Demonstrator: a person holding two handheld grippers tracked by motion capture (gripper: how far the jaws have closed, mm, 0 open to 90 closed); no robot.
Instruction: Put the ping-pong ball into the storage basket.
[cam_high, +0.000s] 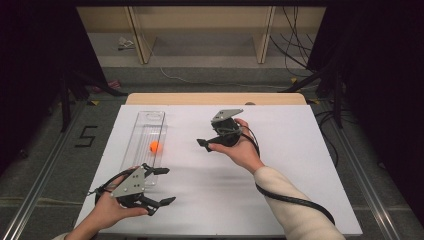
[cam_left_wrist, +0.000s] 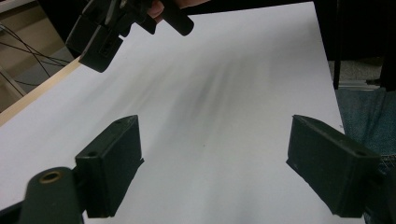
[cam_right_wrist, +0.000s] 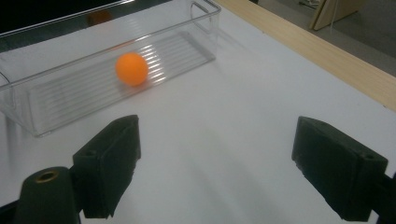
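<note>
orange ball (cam_high: 154, 146) sits in clear tray (cam_high: 150, 121) (surface's left edge); left tool (cam_high: 161, 187) and right tool (cam_right_wrist: 215, 172) both spread, empty.

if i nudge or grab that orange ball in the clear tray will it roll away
Probably yes: the orange ball is round and smooth, so it should roll along the clear tray, whose walls should keep it in. It looks light, and might squirt from flat jaws unless gripped centrally.

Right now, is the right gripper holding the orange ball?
No. The orange ball lies inside the clear tray, and the right gripper stands open and empty.
</note>
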